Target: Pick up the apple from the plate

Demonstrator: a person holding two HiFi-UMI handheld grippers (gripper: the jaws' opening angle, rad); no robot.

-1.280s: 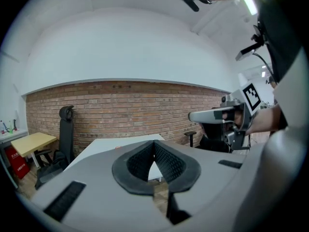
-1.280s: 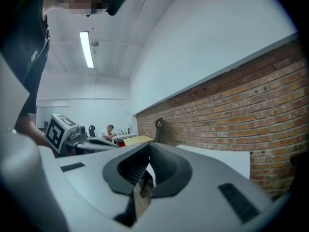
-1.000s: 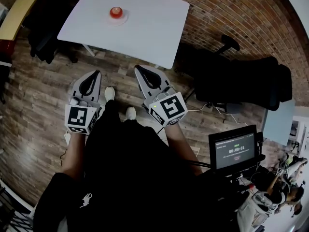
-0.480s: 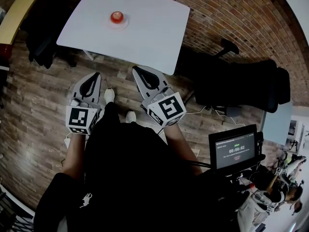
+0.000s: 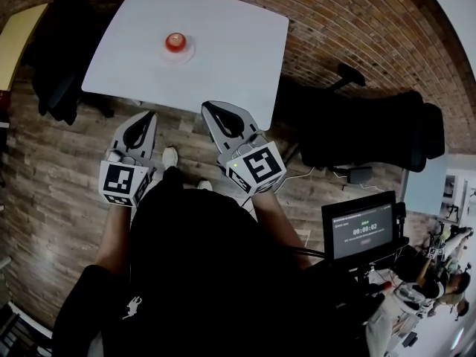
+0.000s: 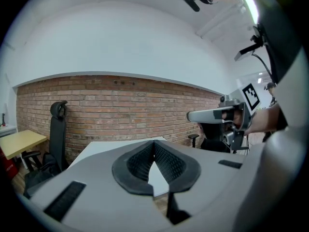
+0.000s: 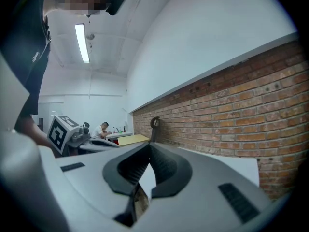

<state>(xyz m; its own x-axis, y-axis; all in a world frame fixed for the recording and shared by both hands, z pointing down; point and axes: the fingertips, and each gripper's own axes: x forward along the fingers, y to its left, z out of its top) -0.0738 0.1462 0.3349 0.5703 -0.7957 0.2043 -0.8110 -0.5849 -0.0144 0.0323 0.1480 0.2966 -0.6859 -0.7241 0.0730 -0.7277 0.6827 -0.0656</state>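
A red apple sits on a small white plate near the far middle of the white table. Both grippers hang short of the table's near edge, over the wooden floor, and point toward it. My left gripper is shut with nothing in it; its dark pads meet at the tip. My right gripper also has its jaws together and empty. Neither gripper view shows the apple. The right gripper shows in the left gripper view, and the left gripper in the right one.
A black office chair stands right of the table along the brick wall. Another dark chair and a yellow desk are at the left. A small monitor stands at my right.
Both grippers have moved forward toward the table's near edge. The table with the apple sits lower and closer in the head view. The jaws have stayed together.
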